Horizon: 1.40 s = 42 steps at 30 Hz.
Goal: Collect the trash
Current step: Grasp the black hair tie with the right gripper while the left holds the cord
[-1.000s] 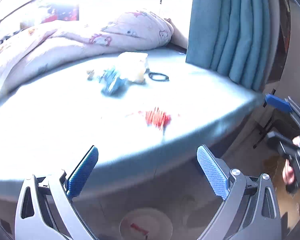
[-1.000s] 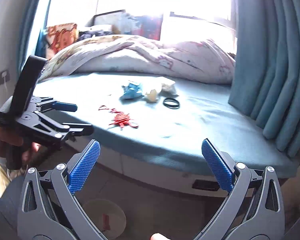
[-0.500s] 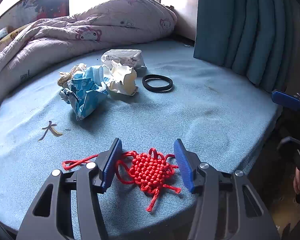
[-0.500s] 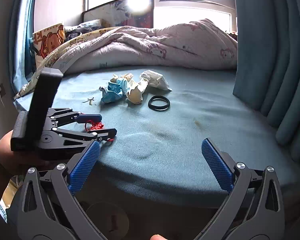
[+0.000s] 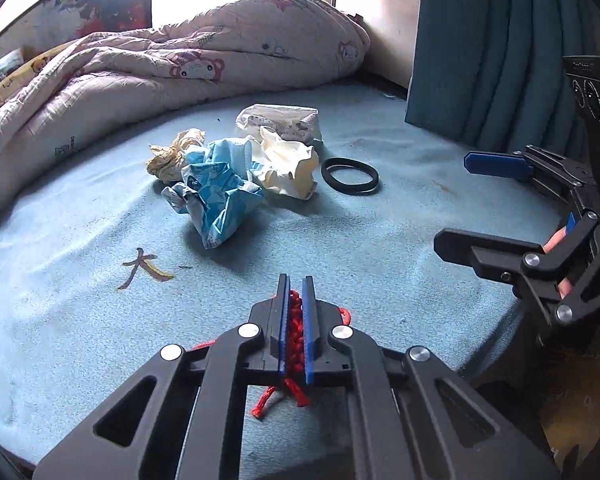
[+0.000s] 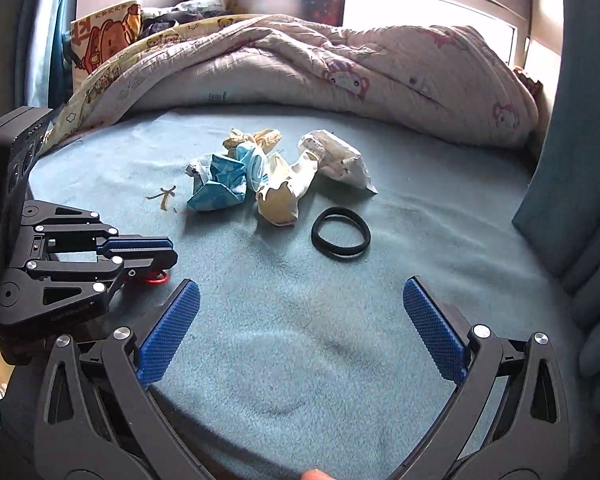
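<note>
Left wrist view: our left gripper point(image 5: 295, 300) is clamped tight on the red knotted cord ornament point(image 5: 295, 330), pinned against the blue bedsheet point(image 5: 80, 312) near its front edge. Our right gripper point(image 6: 300, 320) hovers with jaws spread wide, nothing between them. Crumpled blue plastic wrapper point(image 5: 216, 196), cream crumpled wrapper point(image 5: 288, 168) and black elastic hair band point(image 5: 350, 176) lie clustered mid-bed, near the pink quilted duvet point(image 5: 180, 68).

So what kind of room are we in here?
Most likely a bedroom: a rumpled cartoon-print quilt lies on a bed with a blue sheet, and teal curtains hang beside a bright window.
</note>
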Motion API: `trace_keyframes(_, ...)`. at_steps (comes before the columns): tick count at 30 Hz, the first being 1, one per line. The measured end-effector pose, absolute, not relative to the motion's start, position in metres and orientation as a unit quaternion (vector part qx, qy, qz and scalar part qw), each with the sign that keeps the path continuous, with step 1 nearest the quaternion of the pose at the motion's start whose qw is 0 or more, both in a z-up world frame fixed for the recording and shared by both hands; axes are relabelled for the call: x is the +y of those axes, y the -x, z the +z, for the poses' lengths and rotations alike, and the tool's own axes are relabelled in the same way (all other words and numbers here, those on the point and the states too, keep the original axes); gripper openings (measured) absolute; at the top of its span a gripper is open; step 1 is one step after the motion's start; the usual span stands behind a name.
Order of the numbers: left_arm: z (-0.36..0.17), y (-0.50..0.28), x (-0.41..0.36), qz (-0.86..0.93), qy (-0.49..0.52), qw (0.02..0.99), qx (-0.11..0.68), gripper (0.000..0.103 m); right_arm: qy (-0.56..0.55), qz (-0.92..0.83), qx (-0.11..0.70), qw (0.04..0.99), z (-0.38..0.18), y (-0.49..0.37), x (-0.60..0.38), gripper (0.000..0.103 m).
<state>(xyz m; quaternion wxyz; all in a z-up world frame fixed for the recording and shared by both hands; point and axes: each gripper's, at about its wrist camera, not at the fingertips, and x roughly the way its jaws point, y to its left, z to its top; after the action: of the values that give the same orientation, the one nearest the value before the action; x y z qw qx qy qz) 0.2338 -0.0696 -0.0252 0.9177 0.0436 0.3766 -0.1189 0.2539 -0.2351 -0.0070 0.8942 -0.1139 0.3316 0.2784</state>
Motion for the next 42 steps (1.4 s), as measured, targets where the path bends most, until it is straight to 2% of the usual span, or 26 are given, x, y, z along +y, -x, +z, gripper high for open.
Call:
trace_keyframes(6, -0.021, -0.245, -0.060, -0.126, -0.053, 0.921, 0.366, 0.006, 0.110, 0.282, 0.329, 0.895, -0.006, -0.261, -0.230, 0.098)
trace_keyframes(7, -0.022, -0.245, -0.059, -0.133, -0.048, 0.920, 0.366, 0.011, 0.109, 0.282, 0.330, 0.894, -0.007, -0.261, -0.230, 0.098)
trace_keyframes(8, -0.021, -0.245, -0.057, -0.131, -0.046, 0.921, 0.365, 0.019, 0.109, 0.282, 0.331, 0.894, -0.008, -0.261, -0.229, 0.098)
trace_keyframes(10, -0.019, -0.239, -0.053, -0.123, -0.040, 0.925, 0.358, 0.082, 0.109, 0.281, 0.334, 0.893, -0.011, -0.260, -0.229, 0.098)
trace_keyframes(11, -0.017, -0.235, -0.051, -0.118, -0.036, 0.928, 0.350, 0.086, 0.110, 0.281, 0.336, 0.892, -0.012, -0.259, -0.229, 0.098)
trace_keyframes(18, -0.027, -0.223, -0.044, -0.097, -0.043, 0.923, 0.370, 0.085, 0.111, 0.283, 0.337, 0.891, -0.013, -0.253, -0.230, 0.098)
trace_keyframes(21, -0.038, -0.229, -0.045, -0.110, -0.039, 0.919, 0.377, 0.065, 0.109, 0.283, 0.337, 0.892, -0.012, -0.251, -0.230, 0.098)
trace_keyframes(23, -0.040, -0.228, -0.048, -0.109, -0.048, 0.923, 0.367, 0.062, 0.109, 0.283, 0.334, 0.892, -0.010, -0.247, -0.231, 0.098)
trace_keyframes(24, -0.041, -0.228, -0.049, -0.112, -0.045, 0.922, 0.367, 0.057, 0.109, 0.283, 0.333, 0.893, -0.009, -0.246, -0.231, 0.098)
trace_keyframes(26, -0.041, -0.228, -0.051, -0.116, -0.044, 0.922, 0.367, 0.040, 0.107, 0.283, 0.331, 0.894, -0.007, -0.245, -0.233, 0.098)
trace_keyframes(27, -0.040, -0.228, -0.052, -0.123, -0.040, 0.920, 0.369, 0.028, 0.107, 0.281, 0.331, 0.894, -0.006, -0.245, -0.234, 0.098)
trace_keyframes(32, -0.038, -0.230, -0.055, -0.117, -0.040, 0.918, 0.376, 0.021, 0.107, 0.275, 0.332, 0.896, -0.003, -0.248, -0.237, 0.098)
trace_keyframes(36, -0.032, -0.232, -0.051, -0.088, -0.038, 0.925, 0.367, 0.010, 0.116, 0.279, 0.339, 0.891, -0.005, -0.257, -0.231, 0.098)
trace_keyframes(42, -0.024, -0.244, -0.039, -0.092, -0.029, 0.923, 0.373, 0.009, 0.123, 0.279, 0.353, 0.885, -0.016, -0.285, -0.217, 0.098)
